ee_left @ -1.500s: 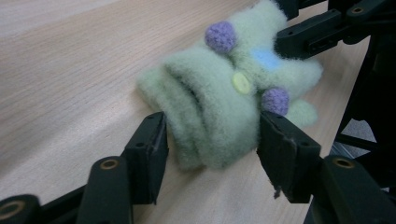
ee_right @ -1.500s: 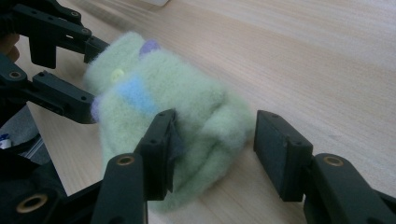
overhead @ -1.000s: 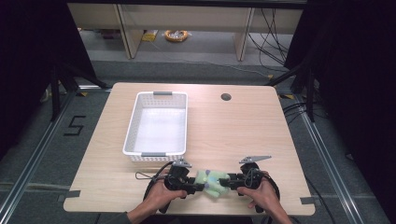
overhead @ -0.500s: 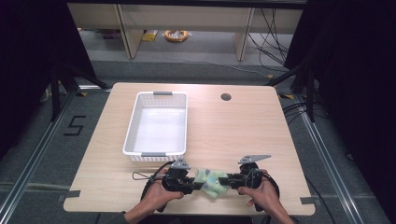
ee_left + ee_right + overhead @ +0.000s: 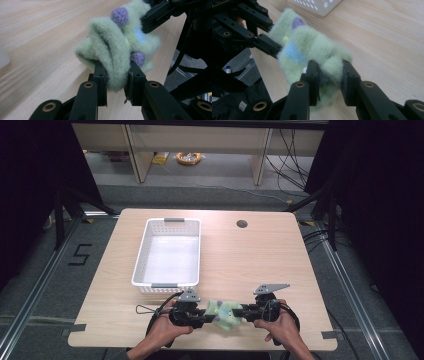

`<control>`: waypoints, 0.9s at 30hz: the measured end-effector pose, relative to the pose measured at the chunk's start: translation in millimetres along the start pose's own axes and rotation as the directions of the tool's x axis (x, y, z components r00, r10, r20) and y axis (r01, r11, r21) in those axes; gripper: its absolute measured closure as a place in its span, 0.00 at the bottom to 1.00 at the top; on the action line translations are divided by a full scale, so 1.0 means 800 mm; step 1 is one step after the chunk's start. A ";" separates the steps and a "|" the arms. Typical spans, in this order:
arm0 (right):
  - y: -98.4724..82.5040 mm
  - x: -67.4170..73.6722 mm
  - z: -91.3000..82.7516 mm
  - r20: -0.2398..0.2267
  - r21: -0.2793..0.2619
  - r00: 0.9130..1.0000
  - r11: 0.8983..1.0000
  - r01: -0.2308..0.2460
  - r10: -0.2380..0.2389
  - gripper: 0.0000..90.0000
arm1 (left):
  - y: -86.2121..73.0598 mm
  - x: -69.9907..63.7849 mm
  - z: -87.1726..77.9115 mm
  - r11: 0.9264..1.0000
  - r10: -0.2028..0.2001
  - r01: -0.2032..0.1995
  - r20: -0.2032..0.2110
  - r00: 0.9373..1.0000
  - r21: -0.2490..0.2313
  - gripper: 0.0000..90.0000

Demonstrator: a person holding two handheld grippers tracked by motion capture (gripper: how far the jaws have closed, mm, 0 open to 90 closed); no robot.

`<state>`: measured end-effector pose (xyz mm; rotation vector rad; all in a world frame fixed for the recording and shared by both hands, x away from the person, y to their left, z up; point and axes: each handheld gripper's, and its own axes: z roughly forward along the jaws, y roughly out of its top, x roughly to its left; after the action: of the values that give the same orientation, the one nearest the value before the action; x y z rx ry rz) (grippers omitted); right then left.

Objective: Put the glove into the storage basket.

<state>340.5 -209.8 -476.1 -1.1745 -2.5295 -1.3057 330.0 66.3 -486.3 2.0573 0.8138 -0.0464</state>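
At the near edge of the desk (image 5: 260,255), the left tool (image 5: 209,316) and the right tool (image 5: 239,312) face each other, each having just closed its jaws and now pinching one end of a fuzzy pale-green sock (image 5: 223,313) — dotted with purple bobbles and a blue patch — bunched between them. Farther off, left of centre, stands a white basket (image 5: 150,251). Near the far edge sits a round cable hole (image 5: 242,224).
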 end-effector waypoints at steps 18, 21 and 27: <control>0.039 0.021 -0.012 -0.008 0.011 0.999 0.999 0.042 -0.042 0.80 | 0.012 0.008 -0.020 0.999 -0.013 0.013 -0.010 1.000 -0.046 0.81; 0.046 0.023 -0.015 -0.004 0.004 0.999 0.999 0.054 -0.054 0.80 | 0.015 0.008 -0.024 0.998 -0.012 0.011 -0.009 1.000 -0.056 0.81; 0.062 0.032 -0.021 0.019 0.013 0.998 0.998 0.065 -0.066 0.80 | 0.025 0.008 -0.035 0.997 -0.013 0.011 -0.028 1.000 -0.071 0.81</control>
<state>350.3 -189.4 -422.6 -1.1161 -2.6069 -1.2962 339.1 83.6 -457.2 1.9902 0.8344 0.0052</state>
